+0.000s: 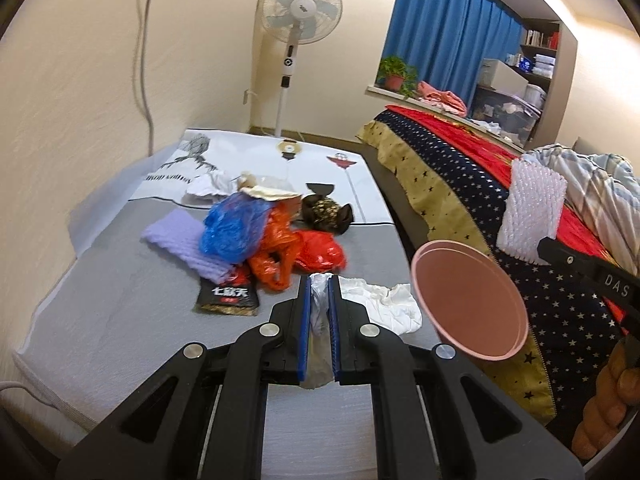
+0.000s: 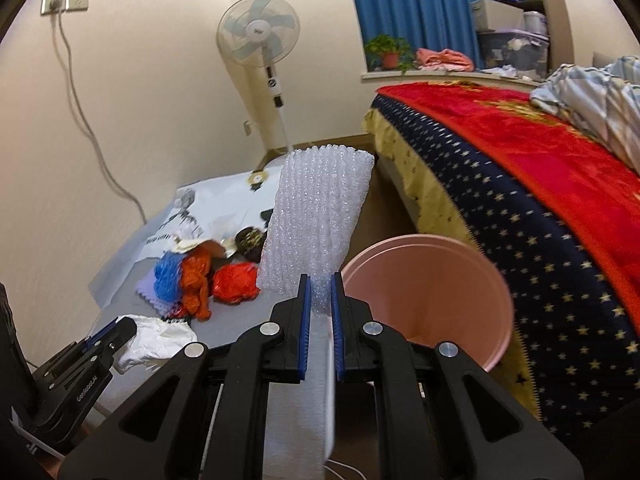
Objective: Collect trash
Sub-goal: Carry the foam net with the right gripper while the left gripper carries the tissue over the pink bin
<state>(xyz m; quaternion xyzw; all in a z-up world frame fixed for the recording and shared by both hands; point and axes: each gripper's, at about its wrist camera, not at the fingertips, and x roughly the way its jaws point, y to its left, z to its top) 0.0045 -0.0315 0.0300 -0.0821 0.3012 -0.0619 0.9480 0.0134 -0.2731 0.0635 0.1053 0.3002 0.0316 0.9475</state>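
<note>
My left gripper (image 1: 319,280) is shut on a white plastic bag (image 1: 384,306) that lies on the grey mat (image 1: 120,312); it also shows in the right wrist view (image 2: 156,338). My right gripper (image 2: 320,280) is shut on a sheet of white bubble wrap (image 2: 316,232), held upright just left of the pink bin (image 2: 432,300). The bubble wrap (image 1: 532,212) and the bin (image 1: 472,300) also show at right in the left wrist view. A pile of trash lies further off: a blue bag (image 1: 232,228), orange bags (image 1: 280,252), a red bag (image 1: 320,252), purple foam (image 1: 180,240) and a black packet (image 1: 228,296).
A bed (image 2: 520,184) with a red and starred navy blanket runs along the right. A standing fan (image 1: 296,24) is by the far wall. A white printed sheet (image 1: 256,160) lies beyond the pile. A dark patterned item (image 1: 324,212) sits behind the bags.
</note>
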